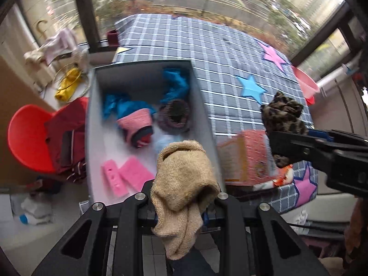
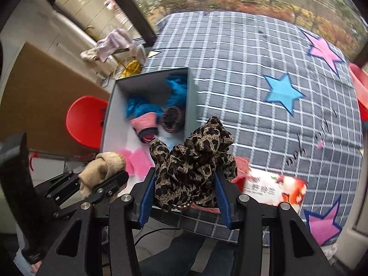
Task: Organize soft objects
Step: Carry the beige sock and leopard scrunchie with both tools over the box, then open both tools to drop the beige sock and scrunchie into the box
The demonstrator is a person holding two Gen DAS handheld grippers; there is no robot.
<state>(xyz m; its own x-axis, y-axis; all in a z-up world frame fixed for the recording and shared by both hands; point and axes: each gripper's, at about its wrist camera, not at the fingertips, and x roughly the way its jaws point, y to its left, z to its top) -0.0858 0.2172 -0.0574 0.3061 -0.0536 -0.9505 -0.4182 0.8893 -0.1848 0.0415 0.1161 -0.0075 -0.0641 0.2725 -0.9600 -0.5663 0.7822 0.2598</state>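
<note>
Scanning from the left: a red plastic chair (image 1: 30,135) stands on the floor with a dark red garment (image 1: 69,138) draped beside it, just left of the open grey box (image 1: 92,124) that sits at the left edge of the table under its checked grey cloth with stars (image 1: 184,43). Inside the box lie two pink sponges (image 1: 126,174) near the front, a pink knit sock roll (image 1: 138,124) in the middle, blue fabric (image 1: 174,85) toward the back, and a dark purple knit roll (image 1: 174,115) against the right wall. My left gripper (image 1: 184,197) is pinching a beige knit sock (image 1: 184,172), its fingers pressed against the bundle from both sides; the sock hangs in front of the box's near right corner, its loose end drooping below the fingers. From the right wrist view the same sock (image 2: 103,168) shows clamped in the left gripper (image 2: 101,184), beside the box's front edge. My right gripper (image 2: 184,184) pinches a leopard-print scrunchie (image 2: 195,161) between the blue pads (image 2: 147,195), the ruffled fabric bunching up well above them. It is held just right of the box, over the near edge of the table. To its right a pink-and-red printed packet (image 2: 273,188) lies on the cloth, close to the scrunchie. Farther right, a pink basin (image 2: 358,82) sits at the table's far edge.
</note>
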